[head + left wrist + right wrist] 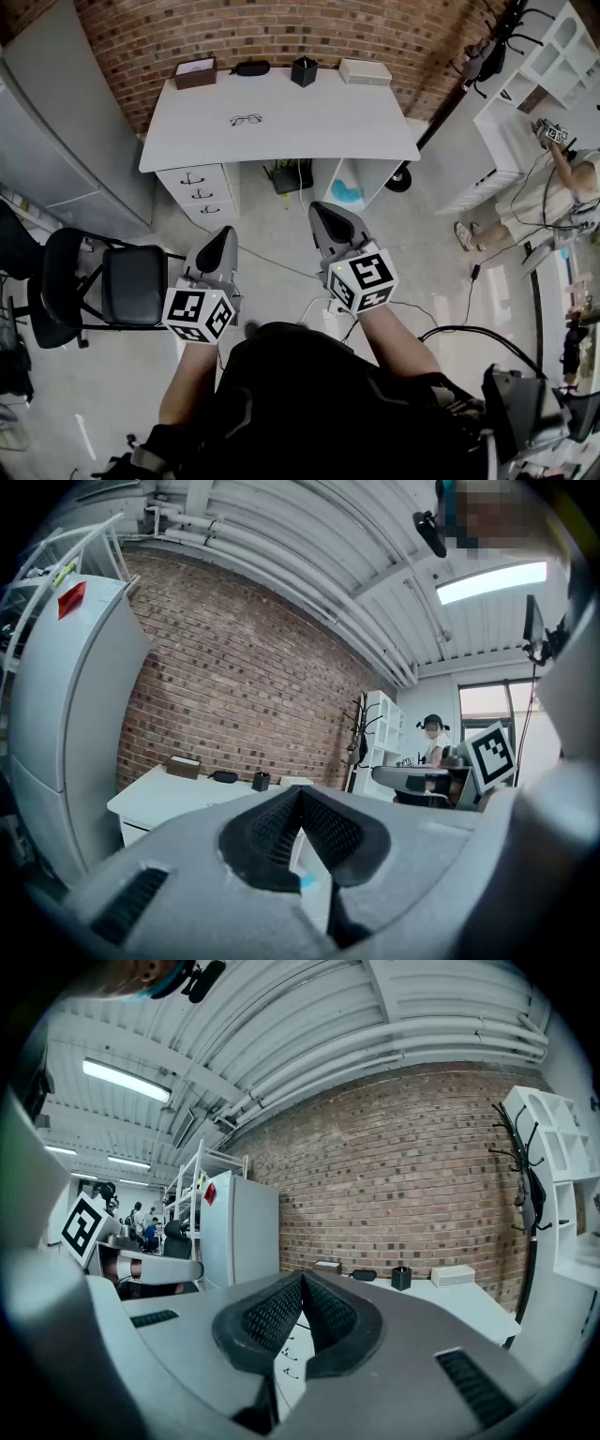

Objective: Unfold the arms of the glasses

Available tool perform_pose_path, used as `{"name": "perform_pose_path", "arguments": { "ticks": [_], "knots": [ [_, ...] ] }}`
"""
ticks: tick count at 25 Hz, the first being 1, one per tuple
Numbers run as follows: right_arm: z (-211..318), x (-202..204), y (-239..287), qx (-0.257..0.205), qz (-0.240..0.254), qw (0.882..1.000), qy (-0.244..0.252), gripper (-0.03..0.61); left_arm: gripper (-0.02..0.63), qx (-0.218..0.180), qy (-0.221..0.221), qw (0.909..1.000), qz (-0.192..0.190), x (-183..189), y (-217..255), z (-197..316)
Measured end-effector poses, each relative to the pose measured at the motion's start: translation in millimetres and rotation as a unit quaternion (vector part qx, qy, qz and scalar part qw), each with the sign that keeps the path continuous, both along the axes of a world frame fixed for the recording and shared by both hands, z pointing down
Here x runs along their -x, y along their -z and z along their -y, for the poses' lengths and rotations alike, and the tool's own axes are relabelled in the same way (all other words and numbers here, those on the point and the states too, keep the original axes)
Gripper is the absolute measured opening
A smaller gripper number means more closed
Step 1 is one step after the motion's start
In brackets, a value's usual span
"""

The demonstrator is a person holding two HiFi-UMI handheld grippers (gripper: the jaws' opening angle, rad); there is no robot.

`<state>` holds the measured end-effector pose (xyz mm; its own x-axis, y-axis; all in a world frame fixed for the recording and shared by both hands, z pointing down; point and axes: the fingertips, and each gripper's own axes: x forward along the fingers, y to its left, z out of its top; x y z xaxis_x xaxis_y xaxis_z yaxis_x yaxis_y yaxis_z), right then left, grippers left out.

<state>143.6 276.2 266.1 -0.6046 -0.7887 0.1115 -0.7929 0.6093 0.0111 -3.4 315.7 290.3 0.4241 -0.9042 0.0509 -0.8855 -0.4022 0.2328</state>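
1. Closest in, low in the head view, are the left gripper (223, 234) and the right gripper (323, 211), both held out about level over the floor. Each gripper view shows the padded jaws meeting at their tips with nothing between them, so both are closed and empty.
2. The glasses (246, 119) sit in the upper middle of the head view. They lie on the left half of the white desk (356, 122), well apart from both grippers. They're too small here to tell whether the arms are folded.
3. My read on handling: it's a thin dark frame, so light and likely to skate on that smooth top. The hinges and lenses are the delicate parts. One gripper should pinch the front of the frame by the bridge or a rim corner. The other should take an arm near its free end and swing it out gently.
4. Along the desk's back edge, left to right, are a brown box (195, 72), a black case (251, 67), a black cup (303, 71) and a white box (365, 71).
5. Further out, drawers (197, 183) hang under the desk's left side, and a black chair (131, 281) stands at the frame's left.
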Motion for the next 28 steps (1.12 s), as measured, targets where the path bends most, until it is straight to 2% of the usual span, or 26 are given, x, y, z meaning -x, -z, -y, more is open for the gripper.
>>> {"name": "perform_pose_path", "arguments": {
  "ticks": [18, 28],
  "knots": [
    [-1, 25, -1, -0.006, 0.001, 1.000, 0.010, 0.009, 0.006, -0.003, -0.004, 1.0000, -0.005, 21, -2, 2],
    [4, 66, 1, -0.012, 0.000, 1.000, 0.013, 0.009, 0.006, -0.006, -0.020, 0.9997, -0.013, 56, -3, 9]
  ]
}}
